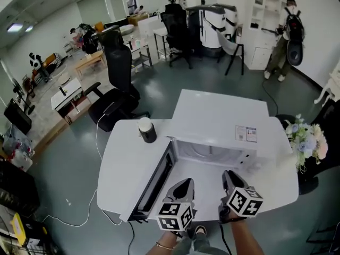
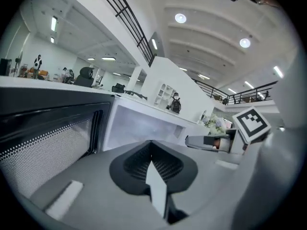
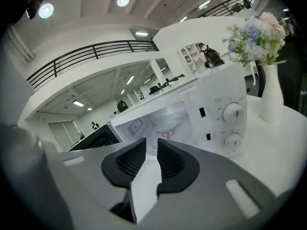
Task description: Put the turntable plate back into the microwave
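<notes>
The white microwave (image 1: 223, 116) stands on the white table with its door (image 1: 156, 182) swung open to the left. A faint round rim (image 1: 197, 152) on the cavity floor looks like the glass turntable plate. In the right gripper view a three-armed hub (image 3: 169, 130) shows inside the cavity. Whether clear glass lies over it I cannot tell. Both grippers hover in front of the opening, apart from it. My left gripper (image 1: 183, 182) (image 2: 151, 145) is shut with nothing in it. My right gripper (image 1: 228, 174) (image 3: 151, 145) has a gap between its jaws and holds nothing.
A black cup with a white lid (image 1: 147, 130) stands on the table (image 1: 122, 163) left of the microwave. A white vase of flowers (image 1: 307, 142) (image 3: 271, 95) stands at its right. Two dials (image 3: 232, 113) face me. Office chairs (image 1: 117, 84) and desks stand behind.
</notes>
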Tool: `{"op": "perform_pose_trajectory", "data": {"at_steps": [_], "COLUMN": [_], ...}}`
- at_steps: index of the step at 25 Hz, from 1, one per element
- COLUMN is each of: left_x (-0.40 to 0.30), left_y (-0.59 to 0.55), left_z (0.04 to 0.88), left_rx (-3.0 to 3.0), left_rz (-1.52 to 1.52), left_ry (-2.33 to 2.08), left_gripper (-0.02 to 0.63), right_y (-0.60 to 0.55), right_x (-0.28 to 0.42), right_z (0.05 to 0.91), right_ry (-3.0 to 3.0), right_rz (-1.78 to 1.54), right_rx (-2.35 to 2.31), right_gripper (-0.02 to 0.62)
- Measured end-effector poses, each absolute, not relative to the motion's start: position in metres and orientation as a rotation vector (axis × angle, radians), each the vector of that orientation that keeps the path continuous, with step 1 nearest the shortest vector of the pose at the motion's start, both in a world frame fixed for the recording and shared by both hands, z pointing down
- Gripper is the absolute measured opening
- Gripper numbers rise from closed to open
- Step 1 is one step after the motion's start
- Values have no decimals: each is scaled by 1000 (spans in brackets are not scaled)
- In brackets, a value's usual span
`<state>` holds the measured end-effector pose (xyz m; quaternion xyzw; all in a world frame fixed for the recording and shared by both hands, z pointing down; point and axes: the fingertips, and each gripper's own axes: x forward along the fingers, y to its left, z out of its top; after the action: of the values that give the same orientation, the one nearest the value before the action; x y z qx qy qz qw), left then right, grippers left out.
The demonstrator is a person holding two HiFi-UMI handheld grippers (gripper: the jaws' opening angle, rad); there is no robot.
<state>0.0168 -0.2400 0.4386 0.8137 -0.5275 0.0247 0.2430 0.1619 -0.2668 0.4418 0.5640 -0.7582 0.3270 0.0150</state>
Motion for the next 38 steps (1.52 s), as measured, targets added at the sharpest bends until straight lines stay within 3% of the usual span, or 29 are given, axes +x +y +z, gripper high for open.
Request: {"op": "perform_pose_trajectory", "data": {"at_steps": [8, 38], "left_x": [22, 14], "left_y": [-238, -249], "left_z": [412, 403], "left_rx": [2249, 2269], "left_rz": [44, 53], "left_ry": [-1460, -1502], "left_gripper": [0, 0], "right_y": [-225, -212], "right_x": [183, 192], "right_z": [415, 392], "right_ry": [-2362, -2324], "right_rz": [879, 683], "right_rx": [1818, 1906], "right_gripper": [11, 9]}}
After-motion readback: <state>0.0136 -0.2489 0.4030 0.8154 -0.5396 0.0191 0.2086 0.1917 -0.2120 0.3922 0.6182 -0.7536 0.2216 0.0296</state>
